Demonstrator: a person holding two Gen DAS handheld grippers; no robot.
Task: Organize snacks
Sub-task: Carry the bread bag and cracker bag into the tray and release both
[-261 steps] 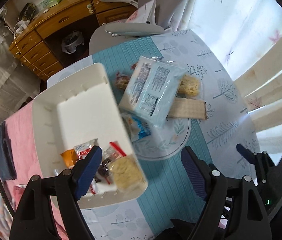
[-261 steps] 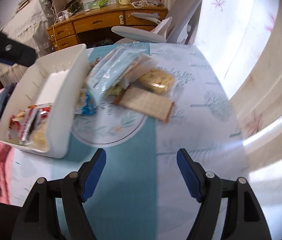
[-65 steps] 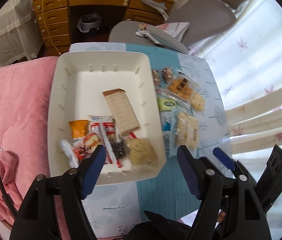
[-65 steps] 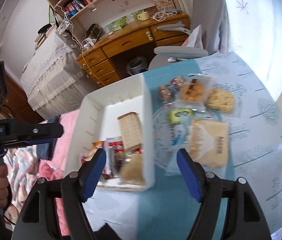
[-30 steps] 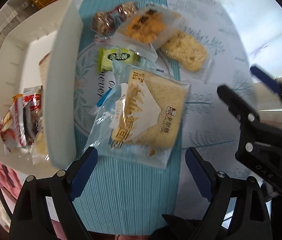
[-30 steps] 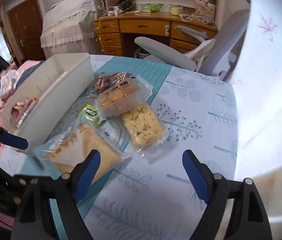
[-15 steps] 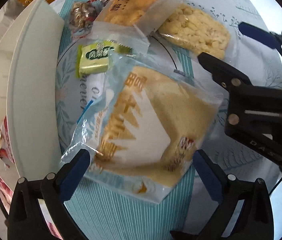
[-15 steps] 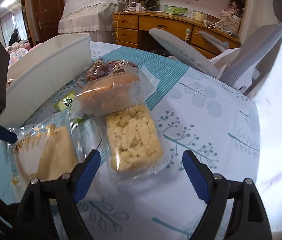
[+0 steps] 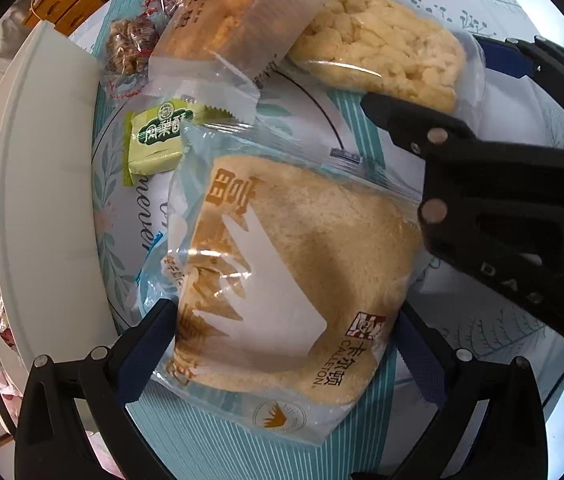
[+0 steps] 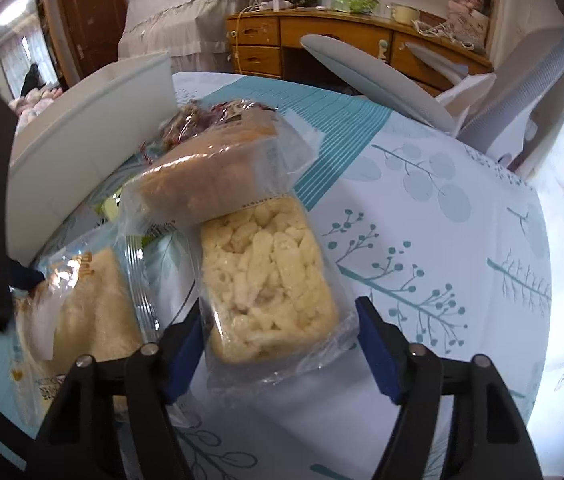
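Note:
My left gripper (image 9: 282,344) is open, its blue-padded fingers on either side of a bagged slice of bread (image 9: 282,264) lying on a round plate (image 9: 122,208). My right gripper (image 10: 280,344) is open, straddling the near end of a clear pack of pale puffed rice cake (image 10: 266,276); it shows in the left wrist view (image 9: 381,52), with the right gripper's black body (image 9: 501,200) beside it. A pack of orange-topped cake (image 9: 218,24), a green wrapped sweet (image 9: 158,140) and nut candies (image 9: 128,48) lie beyond. The white bin (image 9: 38,184) stands to the left.
The table wears a white and teal leaf-print cloth (image 10: 441,240). A grey office chair (image 10: 381,80) and a wooden desk (image 10: 321,36) stand beyond the table's far edge. Wrapped snacks show inside the bin at its near end (image 9: 2,320).
Both grippers have dropped closer to the table. The left now brackets the bread bag and the right brackets the rice cake pack. Both stay open.

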